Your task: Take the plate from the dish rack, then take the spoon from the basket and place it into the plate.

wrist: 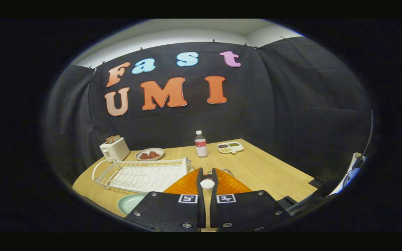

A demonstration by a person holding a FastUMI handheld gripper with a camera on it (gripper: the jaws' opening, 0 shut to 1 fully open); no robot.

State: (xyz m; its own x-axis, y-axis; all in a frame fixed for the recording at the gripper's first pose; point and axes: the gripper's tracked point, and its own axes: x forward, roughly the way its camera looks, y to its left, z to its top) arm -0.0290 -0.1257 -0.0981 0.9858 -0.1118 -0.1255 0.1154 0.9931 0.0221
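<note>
Pinching the white spoon (rounded end), gripper over ribbed orange basket

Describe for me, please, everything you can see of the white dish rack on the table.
The white wire dish rack lies flat on the light wooden table, a little ahead of the tool. It looks like coated metal wire: a rounded outer rim with rows of low upright prongs over a white ribbed tray. Its slots hold no dishes. A white toaster stands behind one corner, and a pale green plate sits on the table just in front of it. Whether either touches the rack cannot be told.
</note>
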